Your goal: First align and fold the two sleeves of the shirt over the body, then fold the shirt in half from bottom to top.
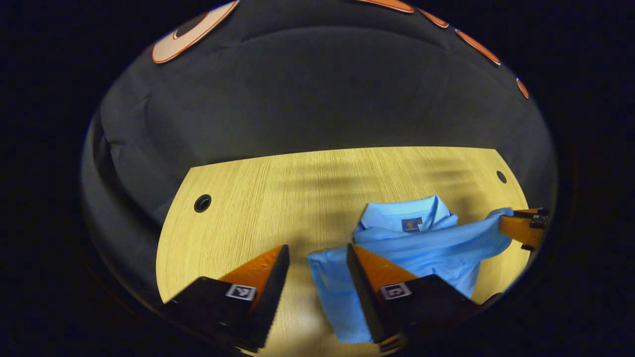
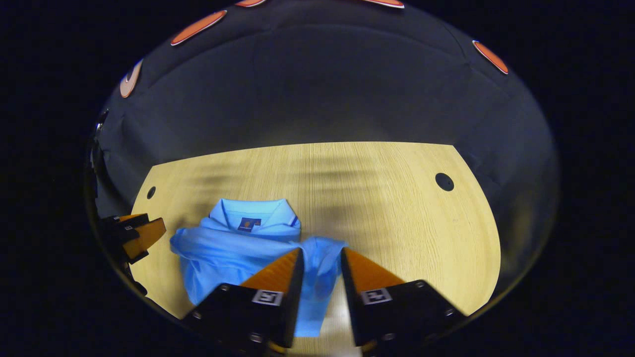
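A light blue collared cotton shirt (image 1: pixel 421 248) lies on the pale wood-grain counter (image 1: pixel 278 193), collar away from both cameras, one sleeve already drawn across the body. In the left gripper view, the left gripper (image 1: pixel 317 258) hangs above the counter with its jaws apart, empty; the shirt's near sleeve lies just past the right-hand jaw. In the right gripper view, the right gripper (image 2: pixel 321 260) also has its jaws apart, with the other blue sleeve (image 2: pixel 320 277) lying between them, unclamped.

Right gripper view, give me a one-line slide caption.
Open right gripper poised over a light blue shirt on the wooden table, left gripper beside it.
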The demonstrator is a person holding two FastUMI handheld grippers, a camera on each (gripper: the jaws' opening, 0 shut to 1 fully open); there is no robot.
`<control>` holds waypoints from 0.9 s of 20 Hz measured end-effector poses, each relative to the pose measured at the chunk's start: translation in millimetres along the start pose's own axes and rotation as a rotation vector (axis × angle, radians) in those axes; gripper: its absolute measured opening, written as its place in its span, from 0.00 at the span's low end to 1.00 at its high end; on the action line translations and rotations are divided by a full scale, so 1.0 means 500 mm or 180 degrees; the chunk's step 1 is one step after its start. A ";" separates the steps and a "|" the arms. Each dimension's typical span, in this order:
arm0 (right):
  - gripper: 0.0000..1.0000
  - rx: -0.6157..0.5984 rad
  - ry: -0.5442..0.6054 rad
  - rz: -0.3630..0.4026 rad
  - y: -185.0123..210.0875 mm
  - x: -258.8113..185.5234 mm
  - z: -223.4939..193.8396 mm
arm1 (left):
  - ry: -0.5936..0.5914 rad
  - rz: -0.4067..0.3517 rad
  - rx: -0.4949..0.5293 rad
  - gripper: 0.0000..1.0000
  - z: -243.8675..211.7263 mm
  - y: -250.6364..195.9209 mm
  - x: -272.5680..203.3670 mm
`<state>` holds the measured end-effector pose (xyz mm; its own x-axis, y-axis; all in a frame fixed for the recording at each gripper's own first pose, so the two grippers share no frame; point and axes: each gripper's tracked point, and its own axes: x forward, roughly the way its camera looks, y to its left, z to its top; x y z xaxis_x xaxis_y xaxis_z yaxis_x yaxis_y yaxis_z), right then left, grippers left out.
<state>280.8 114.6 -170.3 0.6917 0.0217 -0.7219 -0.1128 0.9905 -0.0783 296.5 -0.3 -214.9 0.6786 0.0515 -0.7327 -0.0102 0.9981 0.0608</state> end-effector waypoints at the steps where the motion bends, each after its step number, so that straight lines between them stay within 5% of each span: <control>1: 0.52 0.0008 -0.0029 0.0000 -0.001 0.002 0.005 | -0.0026 0.0020 -0.0005 0.78 0.002 0.004 -0.005; 2: 0.75 0.0031 -0.0049 0.0008 0.001 0.002 0.005 | -0.0050 0.0042 -0.0002 0.92 0.005 0.008 -0.009; 4: 0.99 0.0086 -0.0080 0.0017 0.004 -0.003 0.007 | -0.0153 0.0051 0.0016 1.00 0.020 0.007 -0.021; 11: 0.99 0.0093 -0.0458 0.0016 -0.011 -0.082 0.059 | -0.0844 0.0213 0.0182 0.96 0.137 0.051 -0.173; 18: 0.99 -0.0187 -0.1280 -0.0024 -0.013 -0.220 0.120 | -0.1509 0.0218 0.0010 1.00 0.179 0.068 -0.386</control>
<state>248.3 114.0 -49.1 0.9152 0.0773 -0.3956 -0.1391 0.9817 -0.1301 230.8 20.8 -10.8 0.9367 0.0954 -0.3368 -0.0649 0.9928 0.1008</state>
